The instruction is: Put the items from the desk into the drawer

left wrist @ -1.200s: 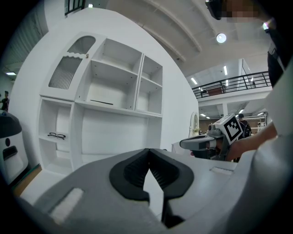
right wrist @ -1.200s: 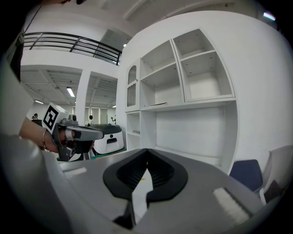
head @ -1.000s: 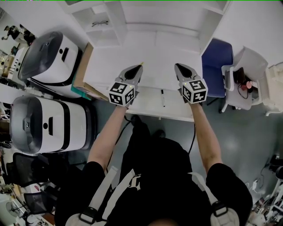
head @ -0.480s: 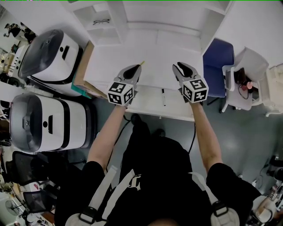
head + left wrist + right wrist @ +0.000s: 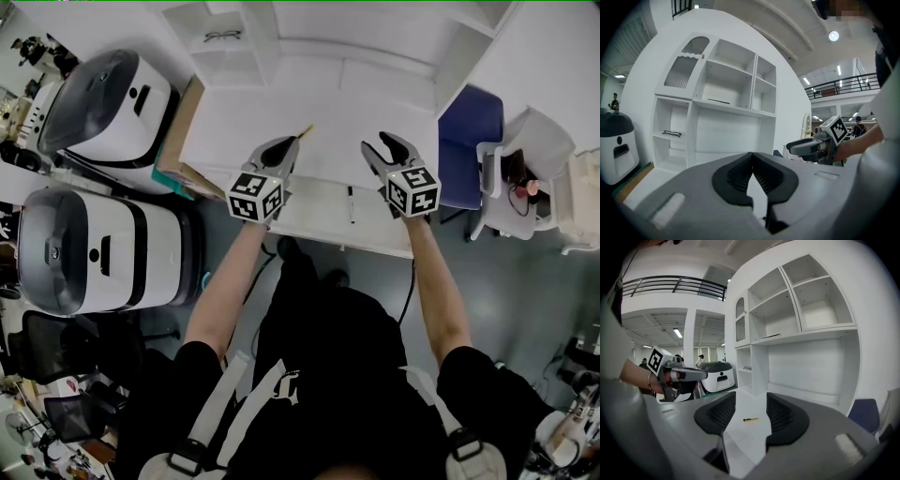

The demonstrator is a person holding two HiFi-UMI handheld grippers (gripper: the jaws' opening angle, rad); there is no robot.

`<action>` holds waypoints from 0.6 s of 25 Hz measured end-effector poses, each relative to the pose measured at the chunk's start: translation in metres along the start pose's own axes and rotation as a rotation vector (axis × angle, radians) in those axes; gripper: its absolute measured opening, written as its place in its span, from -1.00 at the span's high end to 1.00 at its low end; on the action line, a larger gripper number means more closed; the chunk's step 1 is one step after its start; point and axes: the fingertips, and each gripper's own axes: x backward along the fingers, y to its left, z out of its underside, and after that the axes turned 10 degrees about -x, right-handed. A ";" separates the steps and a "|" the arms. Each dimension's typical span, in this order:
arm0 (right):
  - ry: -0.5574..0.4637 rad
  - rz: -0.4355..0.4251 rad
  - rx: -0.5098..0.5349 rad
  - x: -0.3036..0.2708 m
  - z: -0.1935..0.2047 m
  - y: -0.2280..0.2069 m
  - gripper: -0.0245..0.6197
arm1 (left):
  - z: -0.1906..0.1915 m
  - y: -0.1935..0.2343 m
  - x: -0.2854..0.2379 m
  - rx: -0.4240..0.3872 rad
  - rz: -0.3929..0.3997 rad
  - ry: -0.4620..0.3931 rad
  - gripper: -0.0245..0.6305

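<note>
The left grey gripper [image 5: 291, 145] with a black-and-white marker cube is closed. Its 2 black ribbed pads [image 5: 740, 176] meet at the tips, and nothing is between them. It hangs above the left half of the flat white desk top [image 5: 234, 117], near the front edge.

A thin yellow pen [image 5: 306, 130] lies on the desk just past that gripper's tip. Nothing touches it. A thin black pen [image 5: 351, 203] lies nearer the person, on the white front strip [image 5: 309, 220] between the 2 grippers. I cannot tell if that strip is the drawer.

The right grey gripper [image 5: 379, 146], with its own marker cube, has just been opening. Its 2 pads stand partly apart and hold nothing. Through the gap you see bare desk and the yellow pen far off.

The middle of the desk has room to move. A brown cardboard box [image 5: 176, 131] sits at the left edge. A blue chair [image 5: 469, 131] stands by the right edge. Tall white shelves [image 5: 272, 37] close the back.
</note>
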 end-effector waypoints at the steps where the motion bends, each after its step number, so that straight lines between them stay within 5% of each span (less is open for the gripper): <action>1: 0.009 -0.004 0.000 -0.005 0.002 0.001 0.27 | 0.002 0.004 0.000 0.003 -0.003 0.003 0.92; 15: 0.134 -0.052 -0.006 -0.082 0.032 0.017 0.12 | 0.034 0.056 0.000 0.054 -0.022 0.039 0.91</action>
